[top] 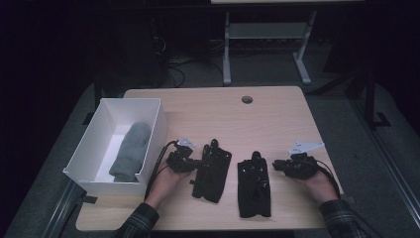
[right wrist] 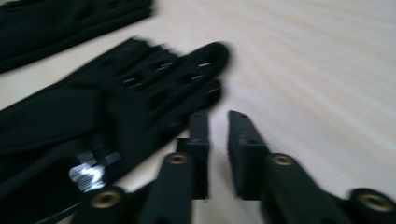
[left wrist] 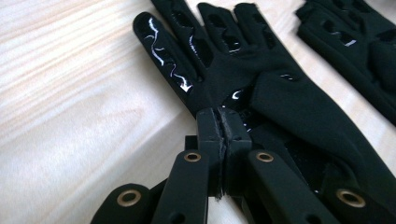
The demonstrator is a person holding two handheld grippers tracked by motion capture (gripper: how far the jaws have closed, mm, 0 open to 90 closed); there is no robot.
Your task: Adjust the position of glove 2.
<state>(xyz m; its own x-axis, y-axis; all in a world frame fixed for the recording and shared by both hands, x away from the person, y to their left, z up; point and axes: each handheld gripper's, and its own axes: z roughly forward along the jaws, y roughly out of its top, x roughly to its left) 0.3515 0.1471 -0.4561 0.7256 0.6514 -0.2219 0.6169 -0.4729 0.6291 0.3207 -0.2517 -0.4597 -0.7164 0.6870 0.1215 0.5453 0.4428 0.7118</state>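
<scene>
Jaws pinched on the left black glove (left wrist: 261, 88), with the right pair narrowed beside the other glove.

We hold the left glove's edge at the palm with the left gripper (left wrist: 223, 122), its pads pressed together on a fold of fabric; the glove lies flat on the wooden table (top: 267, 114), just left of its mate. Our right gripper (right wrist: 218, 122) sits at the right glove's (right wrist: 116, 102) fingertips with a slim gap between the pads and nothing in it. We judge the grasping step half done: next we must bring the right pads onto that glove's fabric, then lift both. Beyond our left hand stands the white box (top: 89, 144) with a grey mitten (top: 130, 151) inside.
</scene>
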